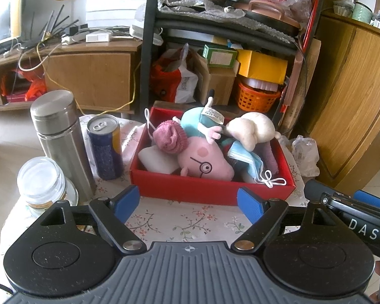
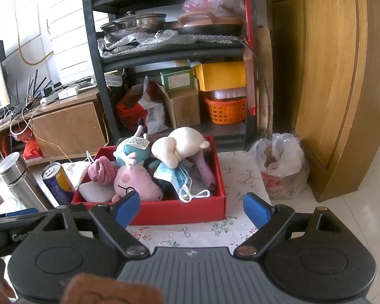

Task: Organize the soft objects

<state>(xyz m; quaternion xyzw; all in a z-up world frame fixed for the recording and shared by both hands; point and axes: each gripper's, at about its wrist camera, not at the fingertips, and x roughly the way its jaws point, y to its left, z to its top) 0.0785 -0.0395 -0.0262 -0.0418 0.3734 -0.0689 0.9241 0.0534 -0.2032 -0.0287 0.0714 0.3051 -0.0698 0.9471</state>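
Both open tongs (image 1: 188, 204) (image 2: 192, 209) face toy-filled red box (image 1: 210, 190).

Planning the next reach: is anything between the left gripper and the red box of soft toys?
Nothing visible does. The left gripper is open, with only bare floral tablecloth before the red cardboard box. The blue drink can and steel flask stand off to the box's left.

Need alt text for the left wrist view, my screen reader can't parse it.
An open left gripper hovers before a red cardboard box piled with soft items, including a pink pig plush and blue face mask. A steel flask and blue drink can stand to its left.
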